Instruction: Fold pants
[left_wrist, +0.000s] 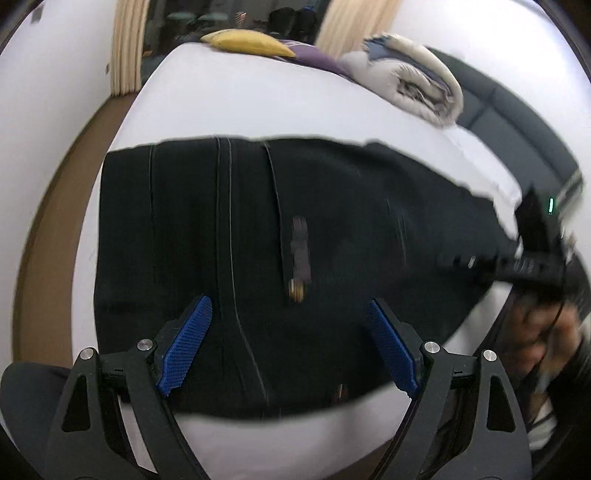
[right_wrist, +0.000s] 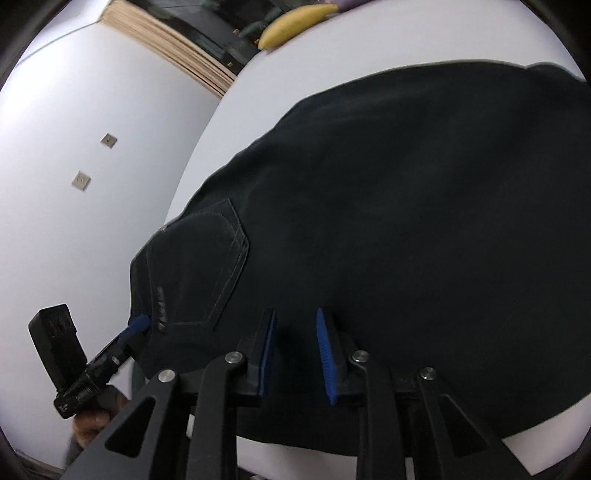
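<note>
Two grippers over dark pants (left_wrist: 258, 240) on bed (left_wrist: 240, 107) | left gripper (left_wrist: 288, 347) wide, ready to pinch | right gripper (right_wrist: 295, 354) narrowly parted, empty

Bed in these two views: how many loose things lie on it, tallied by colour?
Black: 1, the pants.
Yellow: 1, a pillow.
Purple: 1, a cloth beside the pillow.
Cream and grey: 1, a rolled duvet.
Total: 4 on the white bed.
</note>
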